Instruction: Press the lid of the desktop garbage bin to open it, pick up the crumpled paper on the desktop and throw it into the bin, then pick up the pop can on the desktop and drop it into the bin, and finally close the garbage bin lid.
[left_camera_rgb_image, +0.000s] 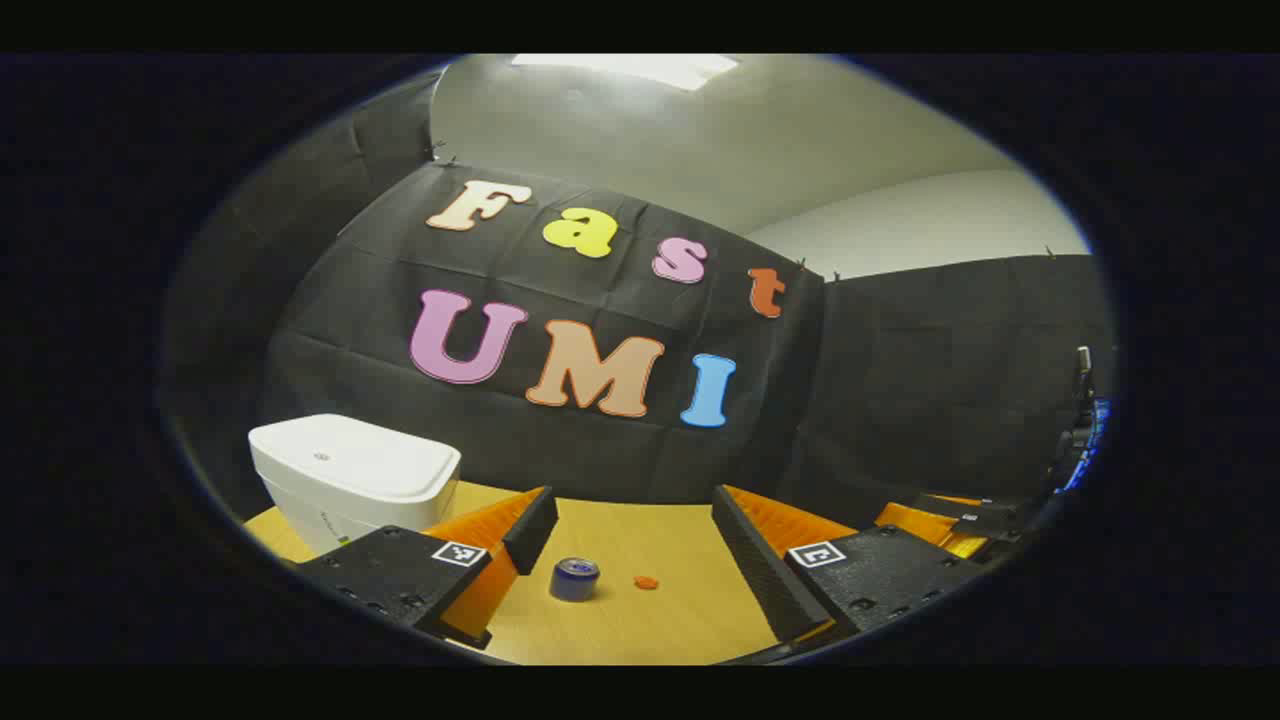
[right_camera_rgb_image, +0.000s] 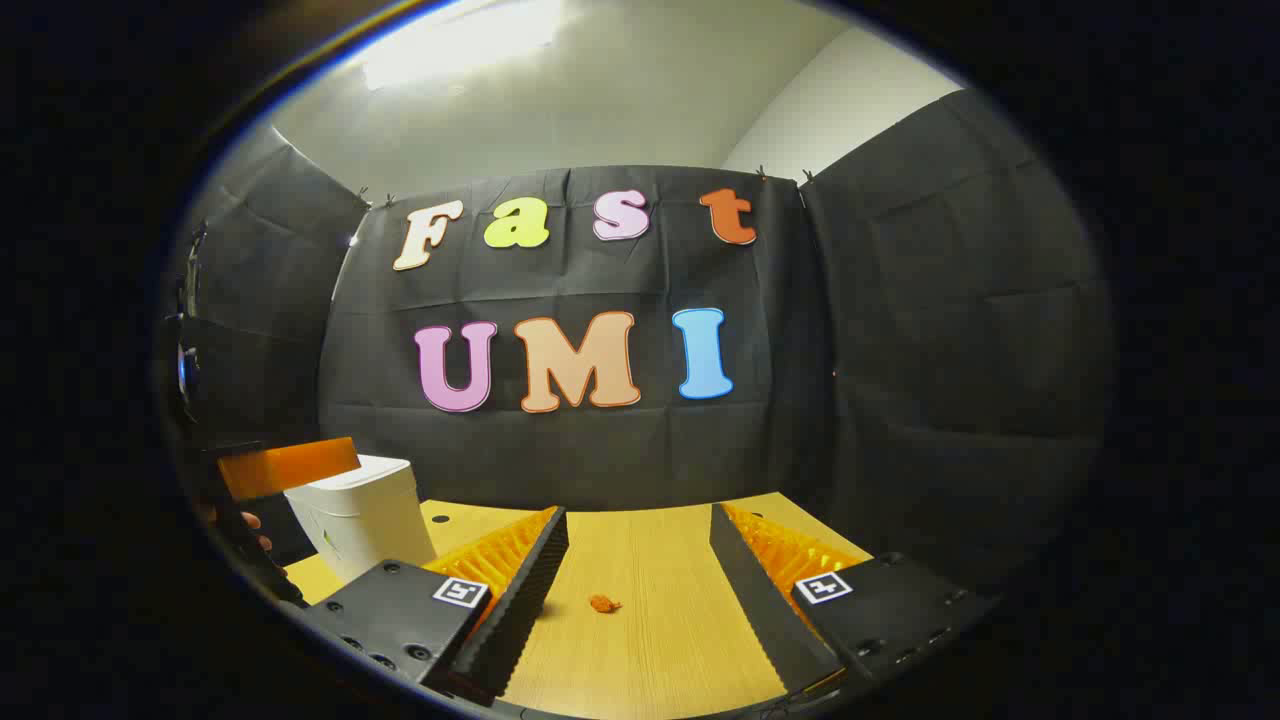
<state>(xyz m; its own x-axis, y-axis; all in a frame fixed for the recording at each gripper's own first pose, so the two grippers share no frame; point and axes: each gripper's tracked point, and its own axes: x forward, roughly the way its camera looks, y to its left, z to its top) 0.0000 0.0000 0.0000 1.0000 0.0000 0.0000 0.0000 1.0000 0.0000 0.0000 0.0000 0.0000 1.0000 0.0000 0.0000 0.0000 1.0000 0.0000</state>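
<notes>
Bin (left_camera_rgb_image: 352, 478) lid down, base cut off, both claws (left_camera_rgb_image: 632, 545) (right_camera_rgb_image: 635, 580) wide, empty.

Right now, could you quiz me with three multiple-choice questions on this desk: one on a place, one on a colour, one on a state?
1. In the left gripper view, where is the bin relative to the can?
A left
B right
C on top of it

2. What colour is the crumpled paper?
A green
B orange
C white

3. The bin's lid is:
A open
B missing
C closed

Answers: 1 A, the bin stands at the left edge; 2 B, an orange scrap on the wooden desktop; 3 C, the lid lies flat.
</notes>
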